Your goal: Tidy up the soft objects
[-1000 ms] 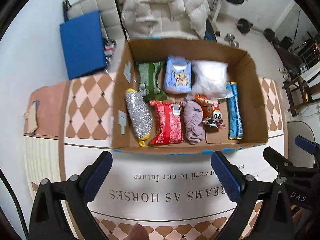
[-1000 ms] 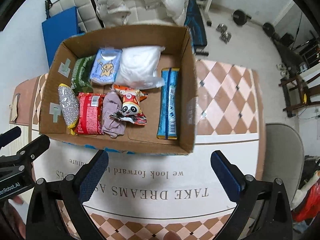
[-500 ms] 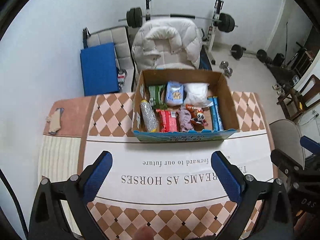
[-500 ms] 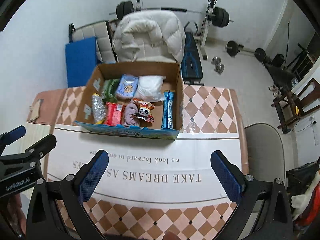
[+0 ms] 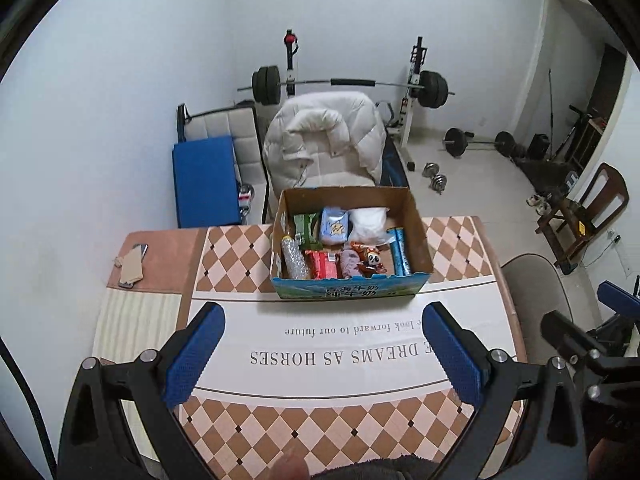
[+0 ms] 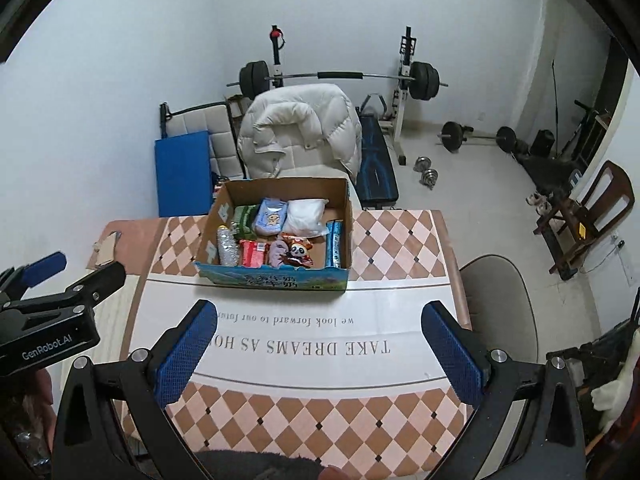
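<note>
Left tool (image 5: 322, 316) wide apart, phone (image 5: 134, 266) left view only

White walls (image 5: 120, 80) enclose a pale floor (image 5: 480, 176), and against the back wall a barbell (image 5: 348, 84) rests on a rack with a dark bench (image 6: 376, 168) under it, a second barbell (image 5: 478, 142) and small dumbbells (image 5: 436, 174) lying on the floor to the right. A white puffer jacket (image 5: 324, 140) hangs over a chair just behind the table (image 5: 240, 256), beside a padded beige board (image 5: 228, 132) and a blue mat (image 5: 204, 180) leaning on the left wall. A wooden chair (image 5: 588, 212) stands at the right, a beige seat (image 6: 496, 304) sits beside the table's right edge, and the checked tabletop carries printed lettering.
</note>
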Action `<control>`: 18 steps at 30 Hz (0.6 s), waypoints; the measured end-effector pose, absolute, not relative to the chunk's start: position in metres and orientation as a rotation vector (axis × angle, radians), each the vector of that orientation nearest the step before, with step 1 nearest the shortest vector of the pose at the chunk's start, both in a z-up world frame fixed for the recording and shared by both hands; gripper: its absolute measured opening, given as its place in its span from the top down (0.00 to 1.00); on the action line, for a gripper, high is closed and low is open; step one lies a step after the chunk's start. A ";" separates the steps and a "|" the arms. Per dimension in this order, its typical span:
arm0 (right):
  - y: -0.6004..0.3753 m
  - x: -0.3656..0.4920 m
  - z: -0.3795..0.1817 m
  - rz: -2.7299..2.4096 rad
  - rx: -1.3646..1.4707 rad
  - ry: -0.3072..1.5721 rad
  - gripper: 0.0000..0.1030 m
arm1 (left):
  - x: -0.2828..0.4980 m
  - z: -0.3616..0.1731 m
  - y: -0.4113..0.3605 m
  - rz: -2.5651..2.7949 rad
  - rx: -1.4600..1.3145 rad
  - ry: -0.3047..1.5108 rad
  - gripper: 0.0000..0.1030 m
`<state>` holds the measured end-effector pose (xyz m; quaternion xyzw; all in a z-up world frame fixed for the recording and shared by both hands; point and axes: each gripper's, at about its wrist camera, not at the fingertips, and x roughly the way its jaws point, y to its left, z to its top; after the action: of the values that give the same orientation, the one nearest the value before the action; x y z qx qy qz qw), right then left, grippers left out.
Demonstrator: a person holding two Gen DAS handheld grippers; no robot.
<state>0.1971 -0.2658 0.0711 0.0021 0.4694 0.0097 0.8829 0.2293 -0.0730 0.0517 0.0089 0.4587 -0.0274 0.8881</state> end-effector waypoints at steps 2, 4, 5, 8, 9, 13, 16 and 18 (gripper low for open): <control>-0.262 0.187 0.079 0.023 -0.014 0.965 0.00 | 0.224 0.057 -0.075 -0.065 0.026 0.941 0.02; -0.260 0.181 0.083 0.012 -0.033 0.960 0.00 | 0.221 0.060 -0.076 -0.057 0.044 0.931 0.02; -0.259 0.179 0.083 0.011 -0.042 0.963 0.00 | 0.220 0.060 -0.077 -0.053 0.047 0.928 0.02; -0.260 0.176 0.086 0.000 -0.052 0.959 0.00 | 0.221 0.059 -0.075 -0.043 0.034 0.927 0.02; -0.261 0.176 0.087 -0.004 -0.053 0.954 0.00 | 0.221 0.059 -0.074 -0.036 0.031 0.925 0.02; -0.266 0.181 0.092 -0.026 -0.040 0.936 0.00 | 0.228 0.055 -0.072 -0.010 0.026 0.919 0.00; -0.270 0.187 0.093 -0.051 -0.042 0.922 0.00 | 0.230 0.055 -0.071 0.003 0.022 0.914 0.00; -0.272 0.192 0.093 -0.057 -0.039 0.918 0.00 | 0.233 0.057 -0.070 0.002 0.011 0.911 0.00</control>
<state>0.1917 -0.2717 0.0934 -0.0186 0.4429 -0.0273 0.8960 0.2327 -0.0701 0.0569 0.0055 0.4401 0.0009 0.8979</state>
